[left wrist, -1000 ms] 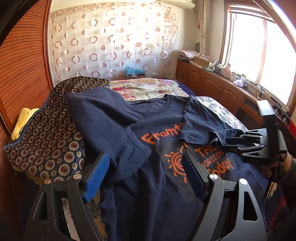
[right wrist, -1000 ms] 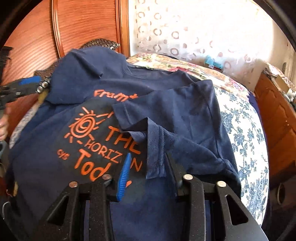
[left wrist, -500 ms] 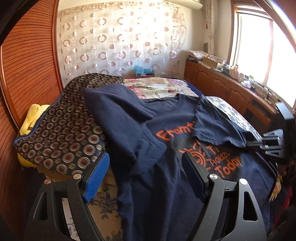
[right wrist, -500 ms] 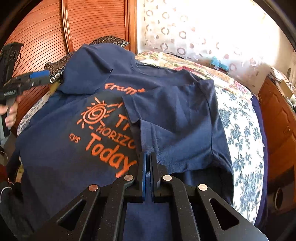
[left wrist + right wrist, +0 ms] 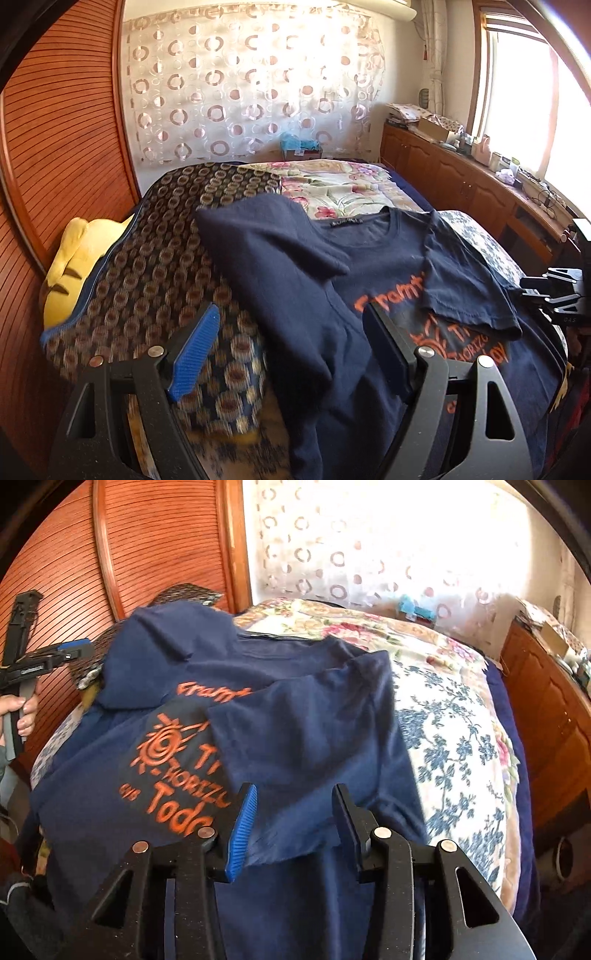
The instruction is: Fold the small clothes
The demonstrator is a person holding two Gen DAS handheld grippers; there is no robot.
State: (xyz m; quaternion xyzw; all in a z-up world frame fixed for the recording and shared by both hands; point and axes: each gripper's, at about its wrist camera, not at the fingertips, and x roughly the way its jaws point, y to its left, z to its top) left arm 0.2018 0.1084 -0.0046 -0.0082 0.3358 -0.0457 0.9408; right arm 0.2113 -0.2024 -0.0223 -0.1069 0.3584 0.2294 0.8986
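On bed [image 5: 461, 716], centre: navy T-shirt [image 5: 369, 266], front up, both sleeves folded in over chest. Orange print, partly covered by sleeve: "Fram…", sun motif, "T… HORIZ…", "Toda…"; small neck label w/ writing too small to read.

Left claw [image 5: 291, 354]: jaws wide apart, just narrowing a little, nothing between pads; hovers over shirt's left edge & brown circle-pattern blanket [image 5: 147, 266].

Right claw [image 5: 291, 823]: jaws just opening, about half apart; hem of folded right sleeve lies between pads, not pinched.

Bed surface: floral quilt, blue-on-white flower sheet on rt side. Yellow plush item [image 5: 74, 266] at blanket's far edge.

Room: ribbed wood panel wall [image 5: 55, 147], sheer curtain w/ ring pattern [image 5: 251, 85], low wood cabinets [image 5: 461, 177] under bright window, clutter on top, unreadable. Person's hand [image 5: 22, 716] grips left claw's handle.
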